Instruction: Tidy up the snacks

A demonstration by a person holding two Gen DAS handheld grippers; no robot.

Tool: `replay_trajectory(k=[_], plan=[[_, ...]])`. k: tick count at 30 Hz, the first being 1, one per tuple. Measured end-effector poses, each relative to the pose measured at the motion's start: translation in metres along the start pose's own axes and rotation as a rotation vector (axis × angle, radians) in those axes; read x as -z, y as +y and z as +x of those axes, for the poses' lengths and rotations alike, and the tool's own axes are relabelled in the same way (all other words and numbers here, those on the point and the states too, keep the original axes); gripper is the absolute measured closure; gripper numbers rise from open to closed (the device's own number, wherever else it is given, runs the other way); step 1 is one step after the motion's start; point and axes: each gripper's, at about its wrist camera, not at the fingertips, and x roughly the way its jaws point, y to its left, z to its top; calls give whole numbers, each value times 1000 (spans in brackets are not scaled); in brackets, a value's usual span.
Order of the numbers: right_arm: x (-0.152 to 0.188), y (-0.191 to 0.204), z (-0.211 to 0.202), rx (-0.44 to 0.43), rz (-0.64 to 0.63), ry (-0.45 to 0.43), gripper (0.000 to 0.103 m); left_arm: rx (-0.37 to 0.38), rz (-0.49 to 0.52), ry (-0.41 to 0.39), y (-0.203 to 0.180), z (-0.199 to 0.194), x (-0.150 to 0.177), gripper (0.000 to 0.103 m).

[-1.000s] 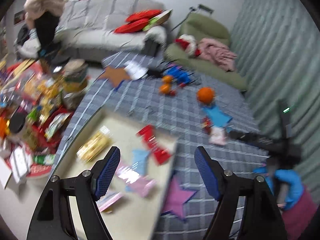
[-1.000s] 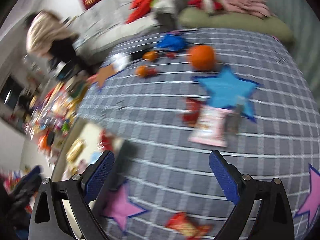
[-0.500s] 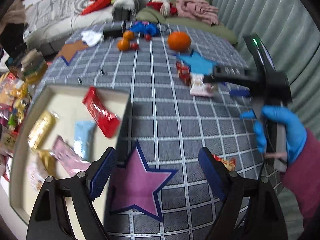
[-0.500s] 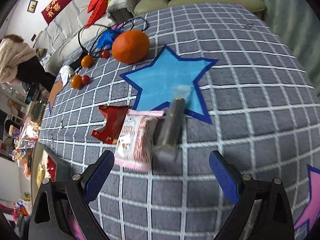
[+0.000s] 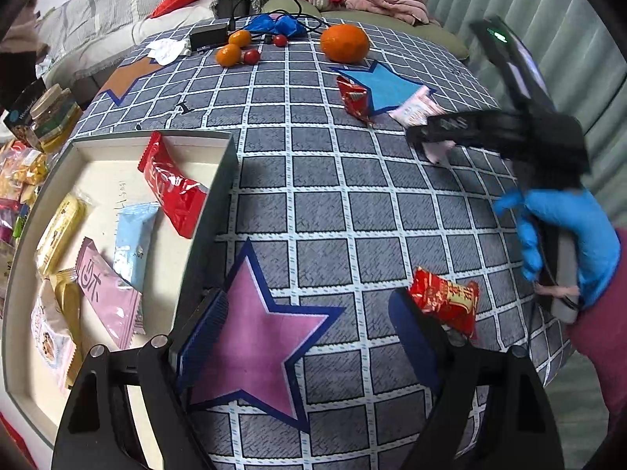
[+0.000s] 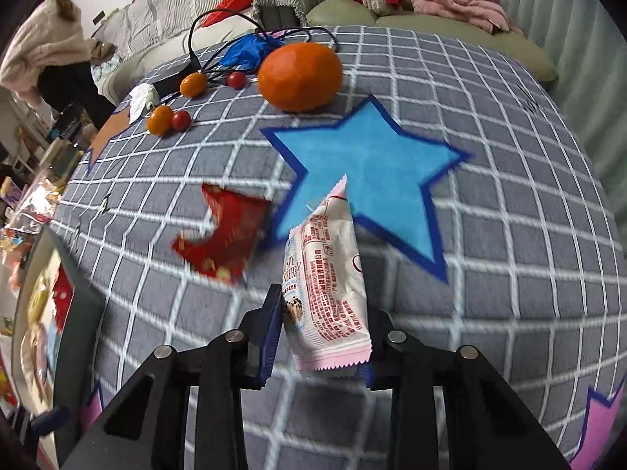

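In the right wrist view my right gripper has its jaws closing on a pink-and-white snack packet, and both pads touch its sides. A red packet lies just left of it on the checked cloth. The left wrist view shows that same gripper at the right, held by a blue-gloved hand. My left gripper stands open above the purple star, with nothing between its fingers. Another red packet lies beside its right finger. A cream box at the left holds several snack packets.
A large orange, small oranges and cherry tomatoes, a cable and a blue bag lie at the far side of the cloth. A jar and more snacks sit left of the box. A person stands by the sofa.
My right gripper came down over the pink-and-white packet and closed on it. My left gripper dropped and swung from over the box to above the purple star.
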Motion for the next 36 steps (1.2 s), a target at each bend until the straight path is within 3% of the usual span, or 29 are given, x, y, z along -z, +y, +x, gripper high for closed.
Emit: replay_trajectory(k=[8, 14, 16, 17, 18, 22, 26, 27, 29, 32, 36], plan=[[68, -31, -53, -14, 26, -18, 68, 8, 47, 4, -25, -4, 6, 16], [121, -41, -77, -18, 8, -2, 68, 42, 16, 63, -49, 11, 5, 16], [140, -43, -83, -25, 6, -12, 49, 52, -12, 80, -54, 16, 3, 16], [146, -43, -86, 8, 2, -26, 20, 52, -37, 92, -57, 20, 0, 16], [152, -45, -88, 38, -1, -39, 5, 52, -53, 96, -59, 21, -1, 16], [169, -59, -91, 40, 32, -74, 3, 10, -105, 81, -68, 32, -8, 16], [177, -56, -94, 54, 12, -114, 1, -124, -33, 50, -73, 44, -5, 16], [179, -52, -92, 79, -15, -115, 0, -145, -21, 56, -70, 48, -3, 12], [182, -41, -86, 137, -82, -122, 0, -132, -36, 39, -55, 46, -2, 11], [186, -42, -88, 126, -73, -154, 0, -118, -16, 21, -41, 34, -2, 11], [189, -43, -89, 129, -72, -172, 0, -62, 123, -44, -45, 11, 2, 11]])
